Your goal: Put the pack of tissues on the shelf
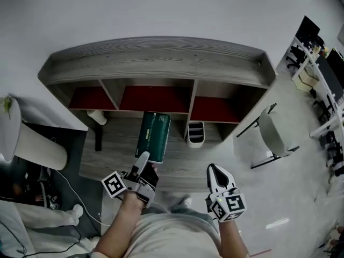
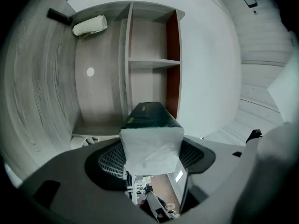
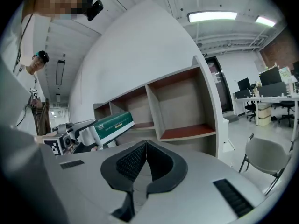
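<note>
Below the shelf [image 1: 161,63], on its grey wood ledge [image 1: 115,144], a white roll [image 1: 97,117] and a white slotted holder [image 1: 196,134] sit either side of the pack of tissues [image 1: 153,136]. The pack is dark green with a clear-wrapped white end, and the left gripper [image 1: 142,164] clamps it above the ledge (the right gripper [image 1: 215,172] is pressed together, empty). A chair [image 1: 271,136] stands on the pale floor [image 1: 290,198].

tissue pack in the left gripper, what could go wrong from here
1. The left gripper grips the tissue pack only at its near end; the long pack could sag or slip out.
2. Its far end could catch on the shelf edge or knock the white holder beside it.
</note>
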`<state>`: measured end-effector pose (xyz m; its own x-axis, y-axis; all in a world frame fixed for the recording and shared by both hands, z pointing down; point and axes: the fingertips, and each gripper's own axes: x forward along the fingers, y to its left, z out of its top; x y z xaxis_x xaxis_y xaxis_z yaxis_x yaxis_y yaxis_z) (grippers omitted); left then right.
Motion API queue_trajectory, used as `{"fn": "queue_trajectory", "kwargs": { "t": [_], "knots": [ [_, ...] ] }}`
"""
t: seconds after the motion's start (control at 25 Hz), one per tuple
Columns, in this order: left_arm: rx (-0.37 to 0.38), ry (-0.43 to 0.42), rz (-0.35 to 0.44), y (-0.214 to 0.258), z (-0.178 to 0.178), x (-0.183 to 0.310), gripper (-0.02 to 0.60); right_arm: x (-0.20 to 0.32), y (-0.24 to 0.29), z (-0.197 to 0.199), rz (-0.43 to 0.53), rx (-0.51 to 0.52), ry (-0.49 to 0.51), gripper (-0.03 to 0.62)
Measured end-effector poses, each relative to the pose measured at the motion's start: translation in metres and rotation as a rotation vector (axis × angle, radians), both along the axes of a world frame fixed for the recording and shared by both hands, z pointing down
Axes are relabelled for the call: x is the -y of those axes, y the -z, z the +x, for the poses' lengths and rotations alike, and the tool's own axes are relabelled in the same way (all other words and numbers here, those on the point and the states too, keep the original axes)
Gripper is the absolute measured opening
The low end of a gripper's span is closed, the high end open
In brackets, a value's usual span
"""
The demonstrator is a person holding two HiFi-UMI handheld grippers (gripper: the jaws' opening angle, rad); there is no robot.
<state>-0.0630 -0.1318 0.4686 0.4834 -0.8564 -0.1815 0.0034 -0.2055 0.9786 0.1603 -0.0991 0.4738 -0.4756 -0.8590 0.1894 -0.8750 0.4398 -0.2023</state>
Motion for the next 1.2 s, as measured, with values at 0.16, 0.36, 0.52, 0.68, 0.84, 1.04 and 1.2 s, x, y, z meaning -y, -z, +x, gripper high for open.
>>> {"fn": "queue_trajectory", "kwargs": {
  "t": [0.16,0.36,0.52,0.68,0.84,1.04,1.2],
  "knots": [
    [-0.001,0.035,-0.016,0.004,0.017,0.021,0.344,0.013,-0.011,0.022,-0.033,0.044,0.000,0.028],
    [0.007,0.042,-0.033,0.004,0.029,0.057,0.344,0.023,-0.018,0.039,-0.056,0.051,-0.021,0.028],
    [0.004,0.025,-0.052,-0.001,0.037,0.083,0.344,0.028,-0.021,0.054,-0.063,0.045,-0.075,0.028],
    [-0.019,-0.001,-0.075,-0.006,0.046,0.106,0.344,0.032,-0.018,0.065,-0.060,0.036,-0.141,0.028],
    [-0.033,-0.032,-0.082,-0.006,0.055,0.127,0.345,0.034,-0.014,0.070,-0.056,0.025,-0.196,0.028],
    [-0.062,-0.052,-0.084,-0.004,0.065,0.148,0.344,0.035,-0.010,0.074,-0.055,0.010,-0.256,0.028],
    [-0.083,-0.079,-0.076,0.000,0.071,0.160,0.347,0.035,-0.007,0.074,-0.052,0.001,-0.288,0.028]
  ]
}}
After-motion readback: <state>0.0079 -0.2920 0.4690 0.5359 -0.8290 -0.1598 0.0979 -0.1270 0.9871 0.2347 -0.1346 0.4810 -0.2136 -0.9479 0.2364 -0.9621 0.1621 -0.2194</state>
